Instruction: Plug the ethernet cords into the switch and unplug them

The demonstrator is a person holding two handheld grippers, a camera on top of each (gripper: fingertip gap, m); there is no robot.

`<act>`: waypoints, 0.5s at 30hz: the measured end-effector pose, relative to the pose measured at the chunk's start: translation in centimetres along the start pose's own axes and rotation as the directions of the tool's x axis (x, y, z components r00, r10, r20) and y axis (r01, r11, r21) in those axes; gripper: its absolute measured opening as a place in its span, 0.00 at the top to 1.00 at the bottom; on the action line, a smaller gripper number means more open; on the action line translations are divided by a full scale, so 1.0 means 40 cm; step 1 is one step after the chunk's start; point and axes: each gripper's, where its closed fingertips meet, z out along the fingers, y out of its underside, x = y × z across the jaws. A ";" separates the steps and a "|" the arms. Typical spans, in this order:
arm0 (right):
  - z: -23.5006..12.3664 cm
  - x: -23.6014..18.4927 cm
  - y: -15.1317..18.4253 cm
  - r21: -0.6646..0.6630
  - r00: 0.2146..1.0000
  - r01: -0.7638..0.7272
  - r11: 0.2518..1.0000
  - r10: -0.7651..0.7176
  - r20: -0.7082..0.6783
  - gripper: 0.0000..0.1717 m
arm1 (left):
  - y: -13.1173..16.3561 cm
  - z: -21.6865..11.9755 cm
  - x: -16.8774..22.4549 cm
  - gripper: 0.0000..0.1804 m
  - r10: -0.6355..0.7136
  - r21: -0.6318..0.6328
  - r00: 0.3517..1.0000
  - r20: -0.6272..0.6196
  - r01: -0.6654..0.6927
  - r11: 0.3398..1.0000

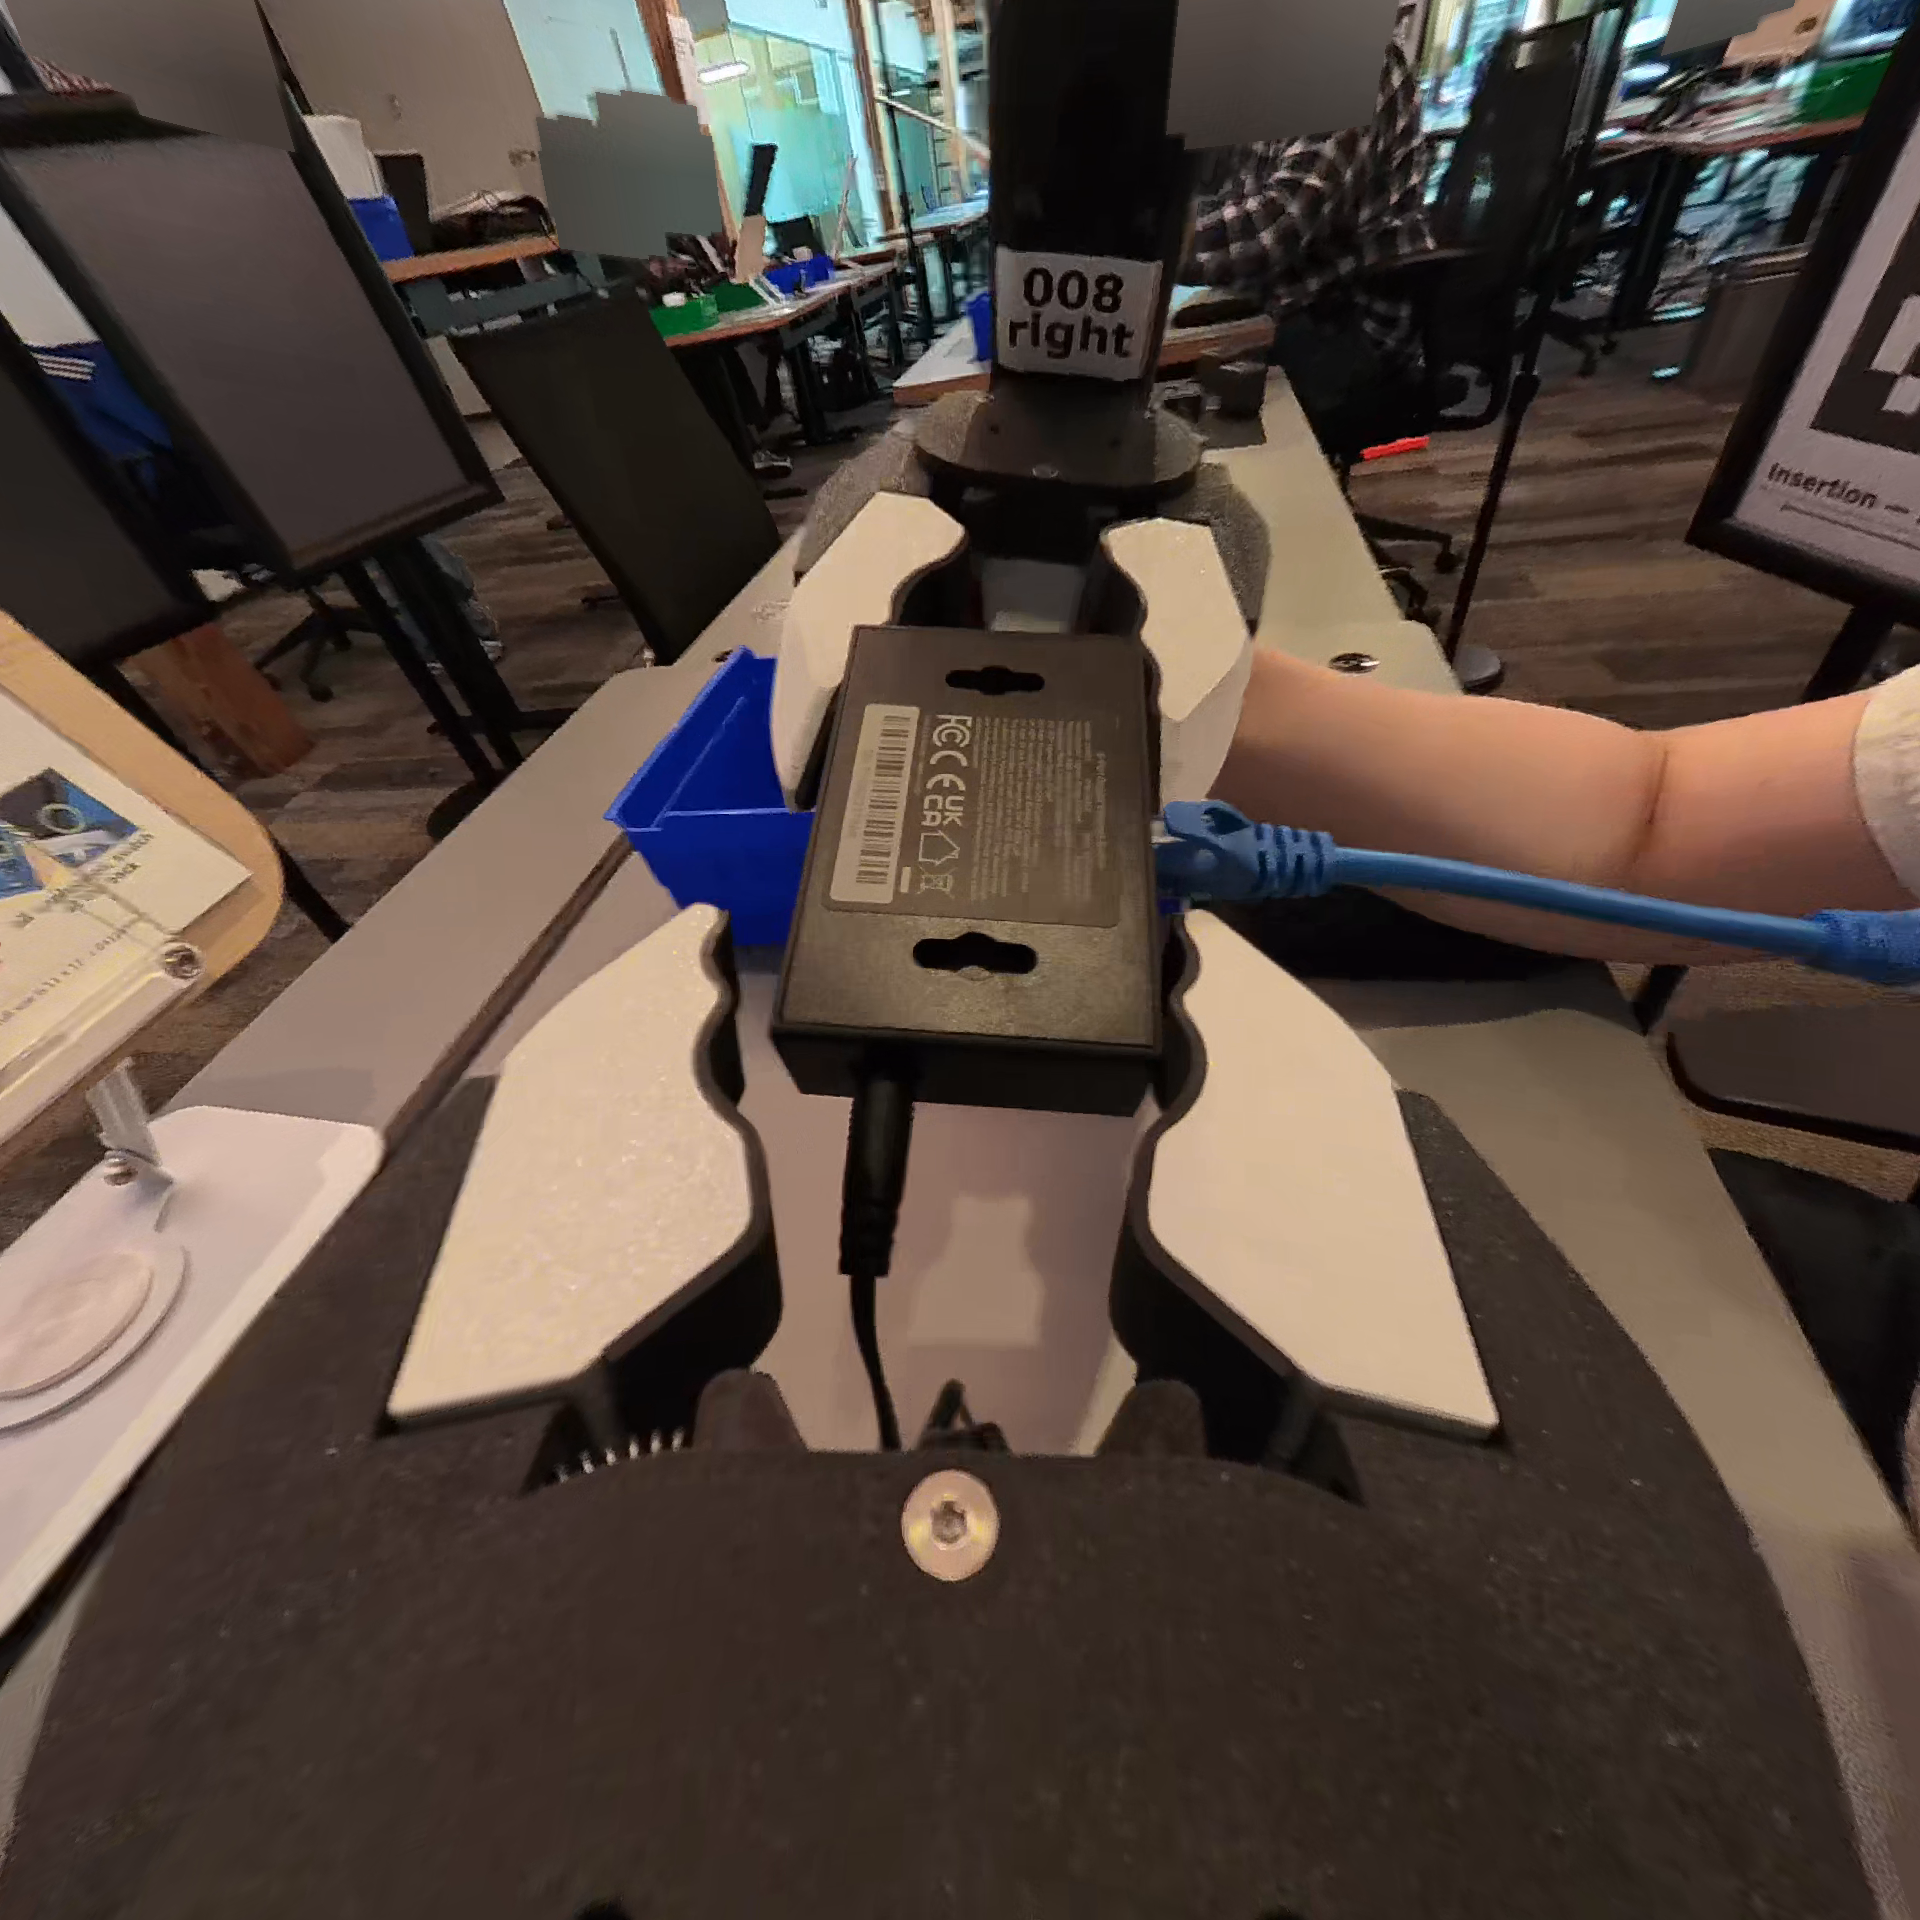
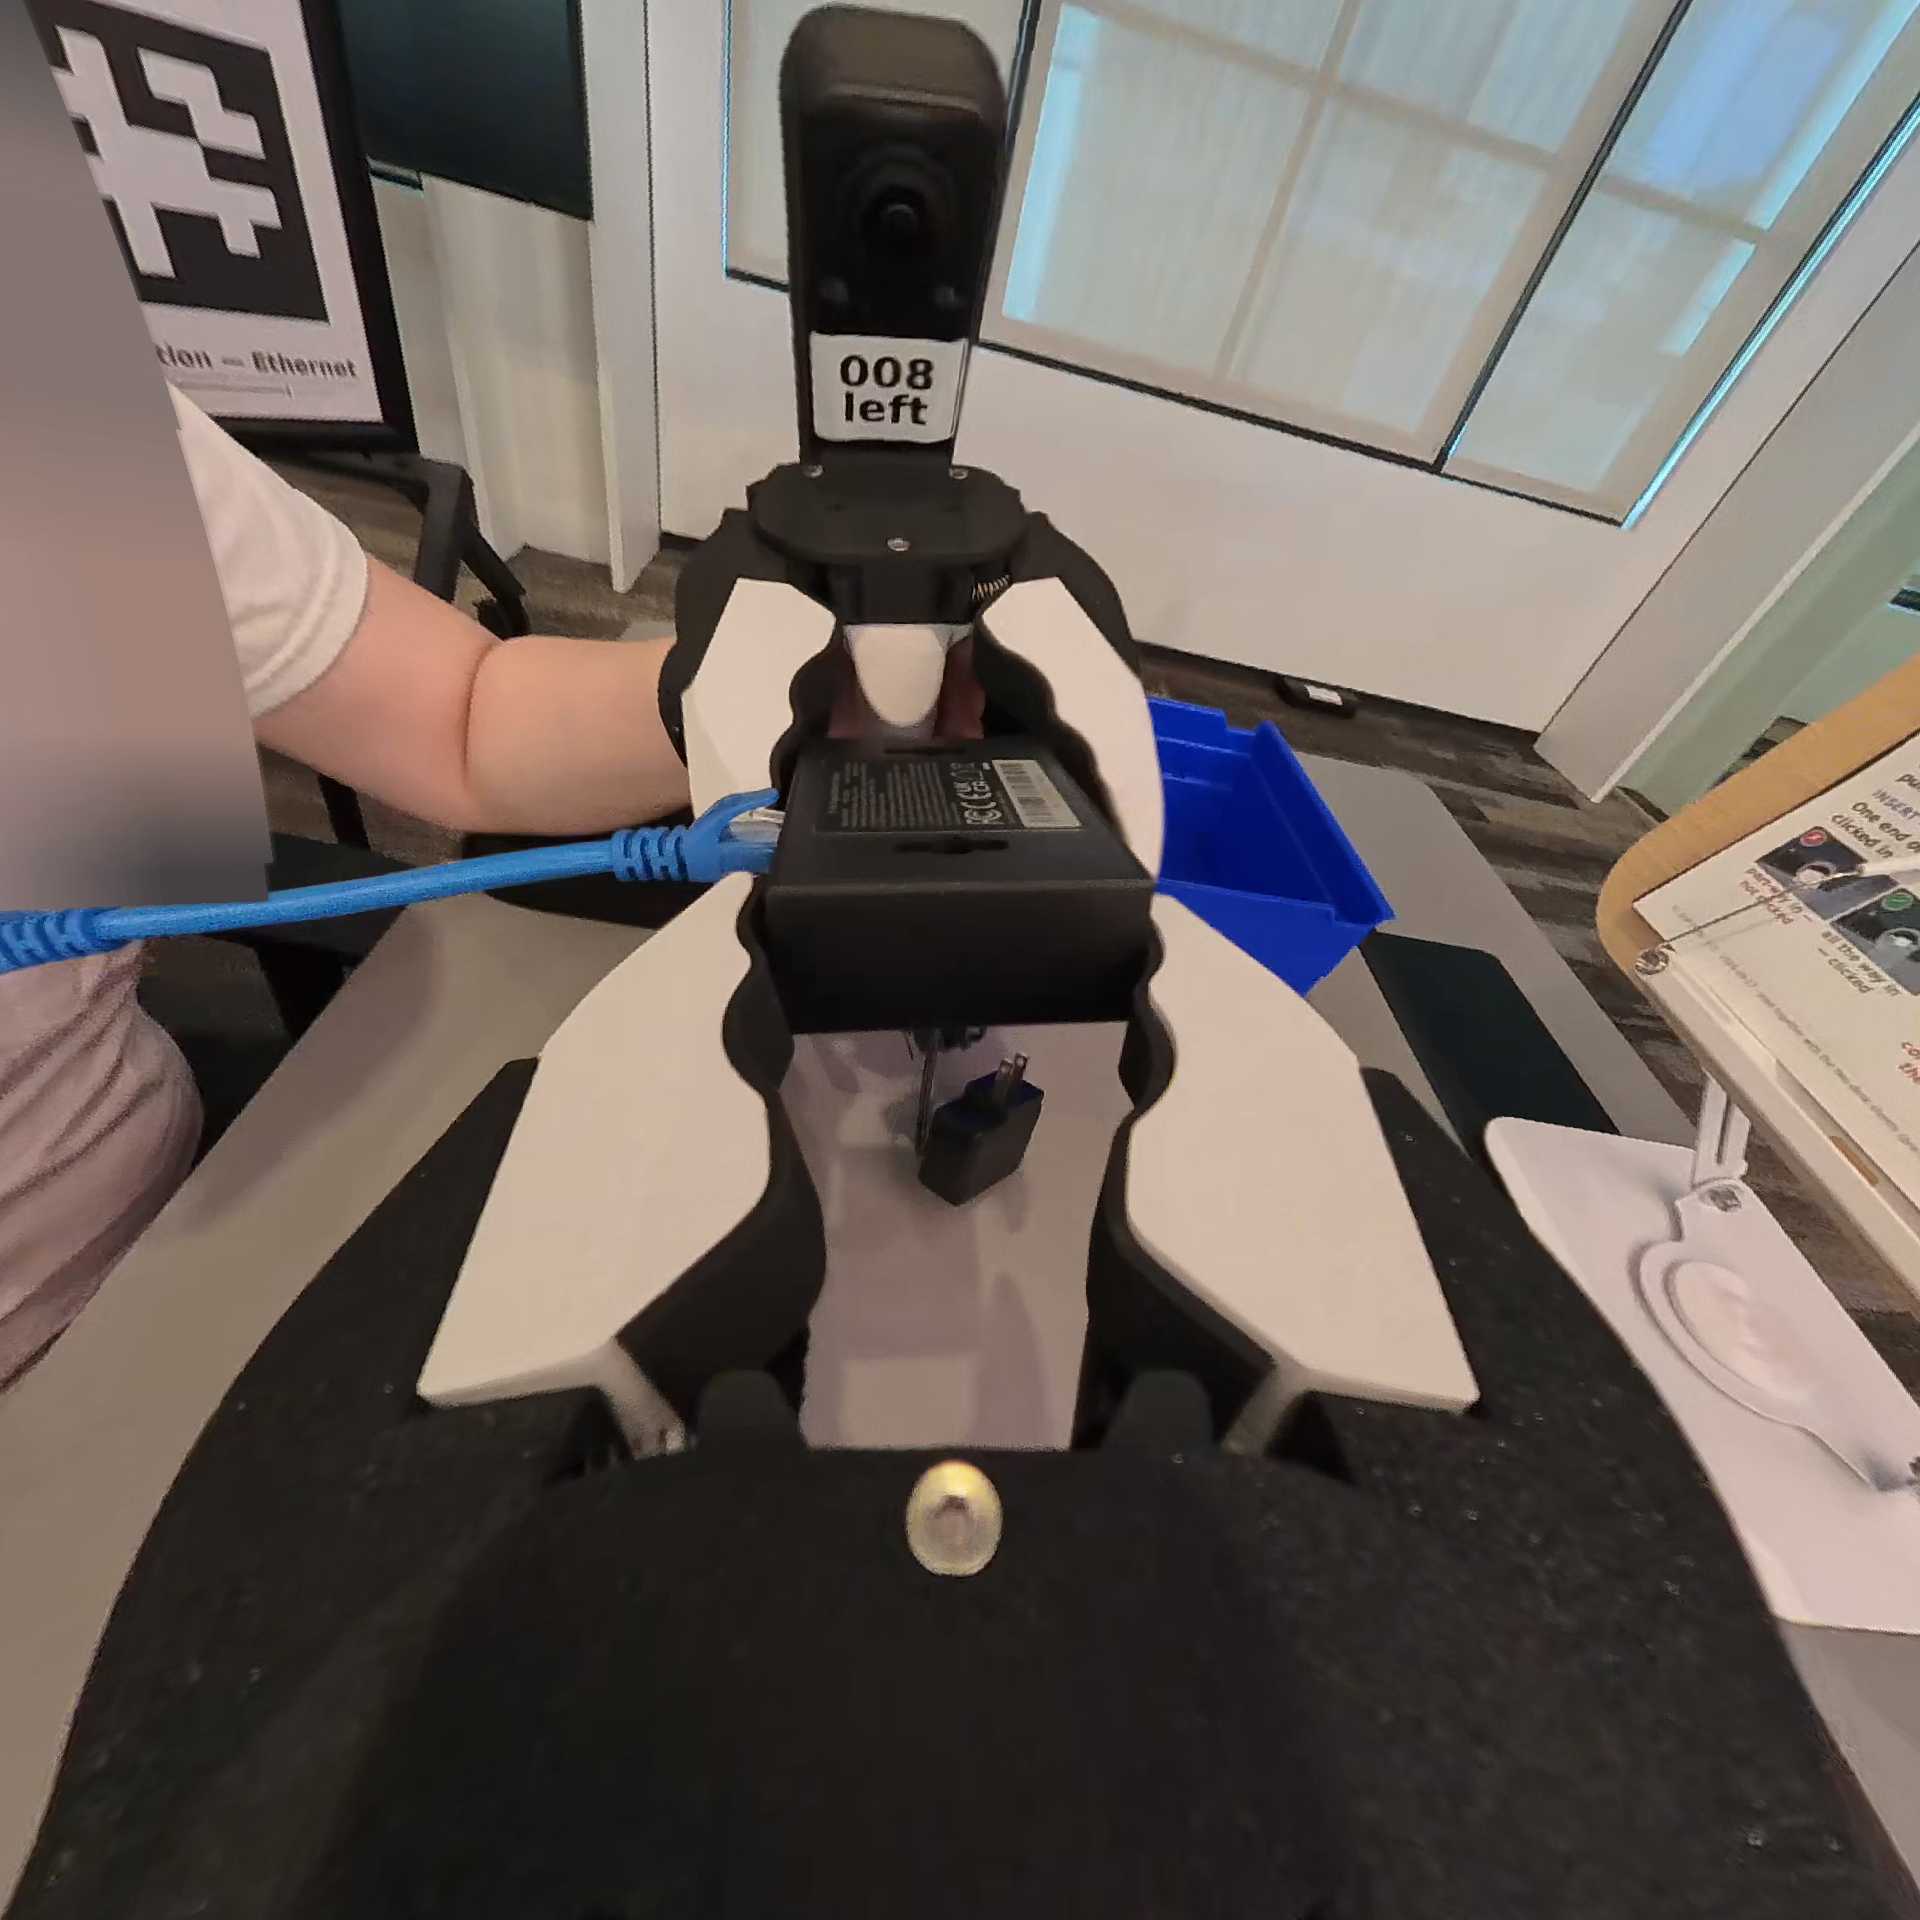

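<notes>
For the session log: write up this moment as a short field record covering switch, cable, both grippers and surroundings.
switch: black box, label side up, lifted above the grey table
left gripper: clamps the switch's near end
right gripper: clamps the opposite end
ethernet cord: blue, plug at a side port
power lead: black, hanging adapter
bin: blue, beside switch

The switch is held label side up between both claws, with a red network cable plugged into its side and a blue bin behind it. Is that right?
Not quite: the cable plugged into the side of the switch is blue, not red, as the left wrist view shows. The rest holds: the switch sits label side up between the left claw and the right claw, with the blue bin behind it.
</notes>
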 end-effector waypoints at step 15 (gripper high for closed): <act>-0.005 0.030 0.015 0.180 0.987 -0.156 0.971 0.145 0.075 0.64 | -0.009 0.008 -0.022 0.63 -0.080 0.140 0.997 0.008 0.078 0.987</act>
